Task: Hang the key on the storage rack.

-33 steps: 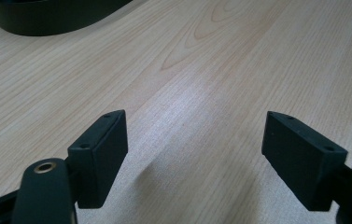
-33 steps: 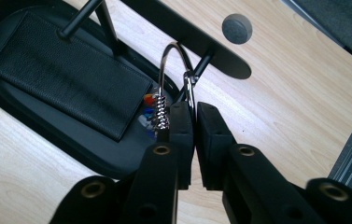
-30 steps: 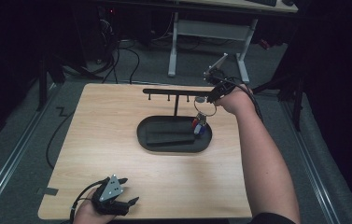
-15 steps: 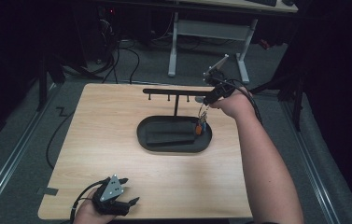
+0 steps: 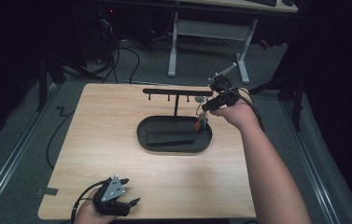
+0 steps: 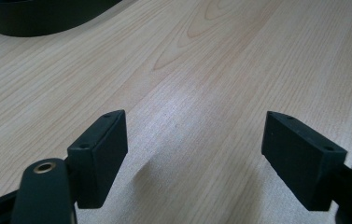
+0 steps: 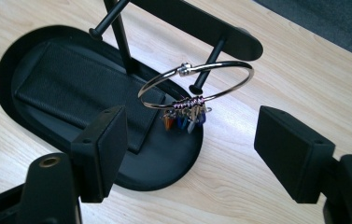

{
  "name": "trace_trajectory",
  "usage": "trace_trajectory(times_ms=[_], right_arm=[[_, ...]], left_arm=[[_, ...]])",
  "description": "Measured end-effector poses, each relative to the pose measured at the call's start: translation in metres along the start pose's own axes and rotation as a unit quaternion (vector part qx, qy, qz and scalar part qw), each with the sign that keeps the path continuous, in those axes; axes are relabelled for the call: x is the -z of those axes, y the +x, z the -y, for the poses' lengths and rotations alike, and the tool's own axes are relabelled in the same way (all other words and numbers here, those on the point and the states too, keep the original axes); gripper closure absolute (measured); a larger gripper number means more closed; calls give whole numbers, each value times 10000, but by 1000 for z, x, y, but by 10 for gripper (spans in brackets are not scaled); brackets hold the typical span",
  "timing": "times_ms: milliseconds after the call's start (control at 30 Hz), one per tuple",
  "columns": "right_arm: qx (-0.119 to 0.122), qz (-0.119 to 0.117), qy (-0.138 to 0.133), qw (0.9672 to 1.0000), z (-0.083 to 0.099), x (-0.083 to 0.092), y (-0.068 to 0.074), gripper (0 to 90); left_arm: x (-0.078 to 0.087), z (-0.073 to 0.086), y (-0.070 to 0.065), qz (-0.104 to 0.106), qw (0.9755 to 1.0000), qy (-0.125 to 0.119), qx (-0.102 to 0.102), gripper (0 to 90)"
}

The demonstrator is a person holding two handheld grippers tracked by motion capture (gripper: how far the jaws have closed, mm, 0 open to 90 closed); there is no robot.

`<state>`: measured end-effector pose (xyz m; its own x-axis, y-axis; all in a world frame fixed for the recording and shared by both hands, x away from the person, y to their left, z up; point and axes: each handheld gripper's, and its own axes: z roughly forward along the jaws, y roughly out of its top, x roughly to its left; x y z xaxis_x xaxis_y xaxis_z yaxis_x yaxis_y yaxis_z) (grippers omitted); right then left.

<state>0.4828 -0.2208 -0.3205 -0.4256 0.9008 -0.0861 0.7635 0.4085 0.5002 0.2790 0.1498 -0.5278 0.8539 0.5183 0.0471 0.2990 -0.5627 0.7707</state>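
A black T-shaped stand (image 5: pixel 173 92) with short pegs rises from an oval black tray (image 5: pixel 142 135) on the wooden table. A silver bangle with coloured charms (image 7: pixel 186 112) hangs on the peg at the bar's right end, its charms (image 5: pixel 201 123) dangling over the tray's right edge. My right gripper (image 7: pixel 191 140) sits just behind the bangle at the bar's right end (image 5: pixel 207 106). Its jaws have just been opening, and they now stand wide apart with nothing between them. My left gripper (image 5: pixel 131 190) rests open at the table's near edge, with bare wood between its jaws (image 6: pixel 194 140).
A flat dark pad (image 7: pixel 80 88) lies inside the tray. Behind the table a white desk frame (image 5: pixel 206 32) and cables (image 5: pixel 117 51) sit on the grey floor. A cable (image 5: pixel 54 135) hangs off the table's left side.
The right gripper's jaws have spread wide and let go of the bangle, which now hangs on the peg. The right hand drew back slightly. The left gripper has not moved.
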Motion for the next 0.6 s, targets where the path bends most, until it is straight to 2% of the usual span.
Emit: trace_trajectory(times_ms=[100, 233, 300, 400, 433, 600], right_arm=[[-210, -146, -115, 9996, 10, -3, 0, 245], [-132, -174, -118, 9997, 19, -7, 5, 227], [-142, -138, -275, 9994, 33, -13, 10, 203], [-179, -137, -376, 9990, 42, -16, 13, 193], [-169, -128, -419, 9989, 51, -20, 16, 180], [-82, -180, -560, 9982, 70, -27, 23, 165]], left_arm=[[0, 0, 0, 4, 10000, 9, 1, 231], [-1, 1, 0, -16, 10000, -10, 12, 231], [-1, 1, -1, 9, 10000, 20, 6, 231], [-2, 1, -1, -1, 10000, 6, 1, 231], [-2, 1, -2, 4, 10000, 9, -9, 231], [-3, 0, -2, 34, 10000, 36, -12, 231]])
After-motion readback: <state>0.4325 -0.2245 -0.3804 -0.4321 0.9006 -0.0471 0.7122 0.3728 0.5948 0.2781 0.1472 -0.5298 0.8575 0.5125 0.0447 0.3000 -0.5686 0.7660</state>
